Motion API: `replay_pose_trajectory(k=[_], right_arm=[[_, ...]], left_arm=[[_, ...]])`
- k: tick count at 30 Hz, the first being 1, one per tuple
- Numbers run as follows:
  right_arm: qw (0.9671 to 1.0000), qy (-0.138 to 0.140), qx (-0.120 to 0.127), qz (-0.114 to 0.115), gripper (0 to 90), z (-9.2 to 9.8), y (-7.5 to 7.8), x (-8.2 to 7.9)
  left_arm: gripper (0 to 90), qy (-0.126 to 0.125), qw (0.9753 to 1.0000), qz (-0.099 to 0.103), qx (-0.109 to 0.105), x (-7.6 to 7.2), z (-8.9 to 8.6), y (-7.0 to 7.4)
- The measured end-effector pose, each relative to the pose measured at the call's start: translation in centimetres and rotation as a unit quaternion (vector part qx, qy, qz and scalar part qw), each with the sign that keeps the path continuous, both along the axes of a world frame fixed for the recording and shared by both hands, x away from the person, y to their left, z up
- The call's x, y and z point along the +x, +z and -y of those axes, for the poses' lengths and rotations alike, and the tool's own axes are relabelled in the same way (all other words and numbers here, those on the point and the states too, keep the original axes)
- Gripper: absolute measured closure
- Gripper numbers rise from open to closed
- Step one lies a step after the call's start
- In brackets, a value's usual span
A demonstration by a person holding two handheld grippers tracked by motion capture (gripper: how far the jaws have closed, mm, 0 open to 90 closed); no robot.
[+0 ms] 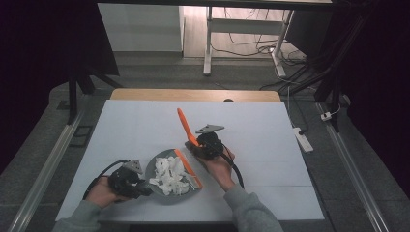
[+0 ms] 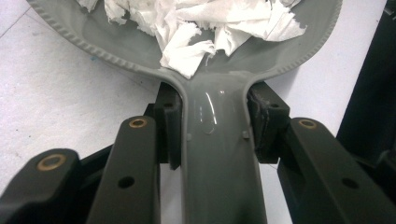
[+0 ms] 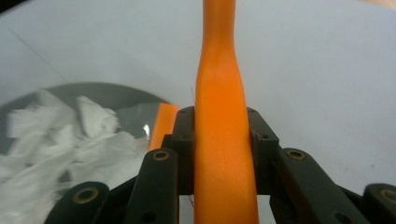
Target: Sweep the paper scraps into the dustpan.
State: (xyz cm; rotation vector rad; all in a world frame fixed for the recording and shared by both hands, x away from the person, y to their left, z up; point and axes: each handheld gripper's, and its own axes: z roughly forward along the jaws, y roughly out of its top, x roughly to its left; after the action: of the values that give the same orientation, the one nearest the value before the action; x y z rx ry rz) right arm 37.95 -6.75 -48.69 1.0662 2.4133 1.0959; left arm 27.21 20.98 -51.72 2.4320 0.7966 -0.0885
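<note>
A grey dustpan (image 1: 164,160) lies on the white table near the front and holds torn white paper scraps (image 1: 169,176). An orange strip (image 1: 188,169) runs along its right edge. My left gripper (image 1: 143,189) is shut on the dustpan's grey handle (image 2: 219,158), with the pan (image 2: 116,46) and scraps (image 2: 196,28) just ahead of the jaws. To the right of the pan, my right gripper (image 1: 197,144) is shut on an orange handle (image 1: 184,124) that points to the far side. In the right gripper view the handle (image 3: 222,116) runs straight up between the jaws, the gripper (image 3: 222,135) clamped on it.
The white table top (image 1: 270,130) stretches wide behind and to both sides of the grippers. A wooden edge (image 1: 193,94) borders its far side. Desk legs and cables (image 1: 251,43) sit on the floor beyond, and a power strip (image 1: 303,138) lies off the right edge.
</note>
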Motion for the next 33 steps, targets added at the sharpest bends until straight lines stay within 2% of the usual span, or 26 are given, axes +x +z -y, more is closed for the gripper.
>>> replay_pose_trajectory(k=[2,5,10,12,14,15,17,19,22,26,33], right_arm=[[0.9999,-0.007,-0.005,-0.006,70.4,-0.4,-0.8,0.3],[0.9999,-0.007,-0.004,-0.008,70.4,-1.2,-1.0,0.0],[0.9997,0.019,-0.011,-0.007,70.4,-3.0,-1.0,-1.5],[0.9996,0.025,0.005,-0.011,70.5,-3.4,-0.8,-2.2],[0.9977,0.045,0.036,-0.035,70.4,-3.6,-0.4,-2.8],[0.9968,0.055,0.042,-0.039,70.4,-3.8,-0.2,-3.2],[0.996,0.074,0.04,-0.029,70.4,-4.4,0.3,-4.0],[0.9951,0.083,0.05,-0.02,70.4,-4.4,1.0,-4.3],[0.9956,0.072,0.059,0.001,70.4,-3.6,2.3,-3.9],[0.9968,0.05,0.061,0.014,70.4,-1.8,3.4,-3.1],[0.9981,0.024,0.056,0.008,70.4,0.2,3.1,-1.8]], left_arm=[[61.3,0.0,1.0,0.0,0.0,0.0,0.0,0.0],[61.3,0.0,1.0,0.001,-0.001,0.0,0.0,0.0],[61.3,0.0,1.0,0.001,0.001,0.0,0.0,0.0],[61.3,0.0,1.0,0.001,0.002,0.0,0.0,0.0],[61.3,0.001,1.0,0.0,0.001,0.0,0.1,-0.1],[61.3,0.001,1.0,0.0,0.001,0.0,0.1,-0.1],[61.3,0.001,1.0,-0.001,0.002,0.0,0.1,-0.2],[61.3,0.001,1.0,0.0,0.003,0.0,0.1,-0.2],[61.3,0.0,1.0,0.0,0.003,0.0,0.1,-0.2],[61.3,0.001,1.0,-0.003,0.003,0.0,0.1,-0.3],[61.3,0.002,1.0,-0.003,0.003,0.0,0.1,-0.3]])
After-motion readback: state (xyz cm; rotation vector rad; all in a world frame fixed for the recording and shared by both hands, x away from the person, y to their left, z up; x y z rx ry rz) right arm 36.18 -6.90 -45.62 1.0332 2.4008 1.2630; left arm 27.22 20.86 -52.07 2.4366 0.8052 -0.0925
